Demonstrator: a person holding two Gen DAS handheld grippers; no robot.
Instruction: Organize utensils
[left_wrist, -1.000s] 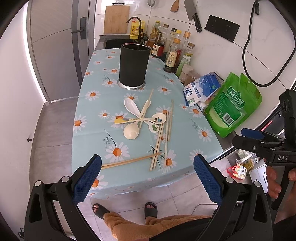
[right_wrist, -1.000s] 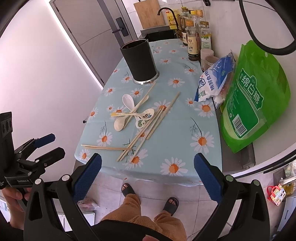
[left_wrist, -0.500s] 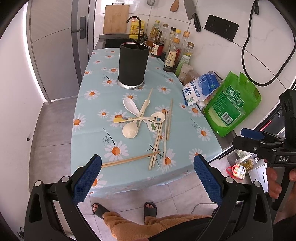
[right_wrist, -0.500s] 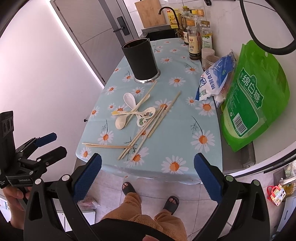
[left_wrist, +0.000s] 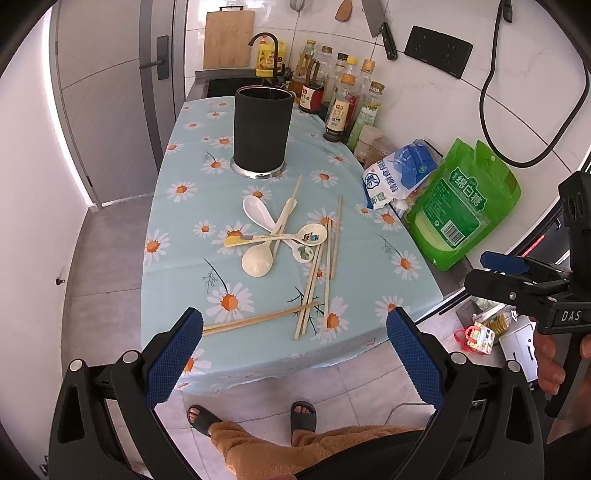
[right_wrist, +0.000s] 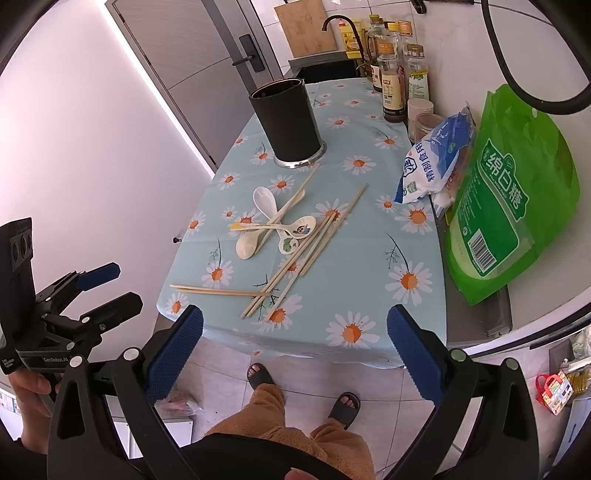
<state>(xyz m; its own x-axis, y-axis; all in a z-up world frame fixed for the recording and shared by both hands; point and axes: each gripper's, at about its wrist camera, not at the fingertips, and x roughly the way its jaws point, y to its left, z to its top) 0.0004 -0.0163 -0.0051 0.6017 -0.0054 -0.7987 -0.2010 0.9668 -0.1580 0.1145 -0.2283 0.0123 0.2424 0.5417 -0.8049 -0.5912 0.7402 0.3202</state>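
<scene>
Left wrist view: your left gripper (left_wrist: 294, 349) hangs off the near table edge with its pads wide apart and nothing between them. Right gripper (right_wrist: 294, 349) is the same, spread and empty, also short of the table. So nothing is picked yet; I'd call this the approach before the first grasp. The utensils sit mid-table: four spoons (left_wrist: 275, 236) crossed in a pile at 12 o'clock from the left gripper, loose chopsticks (left_wrist: 320, 266) fanned just beside them toward 1 o'clock, and one pair of chopsticks (left_wrist: 258, 318) lying crosswise nearest you. The black holder (left_wrist: 261, 133) stands upright farther back at 12 o'clock, well apart from the pile, apparently the drop target. Likely next move: come down on the near crosswise pair, since it's clear of the pile. They lie flat on cloth, so you need a low, square pinch. Surface is a table under a daisy-print tablecloth (left_wrist: 177, 236), slightly creased. Sauce bottles (left_wrist: 343, 107) line the wall at 1 o'clock, a blue-white bag (left_wrist: 399, 177) and green bag (left_wrist: 461, 206) at 2 o'clock, sink and faucet (left_wrist: 264, 44) behind the holder, grey door at 10 o'clock, tiled floor.
</scene>
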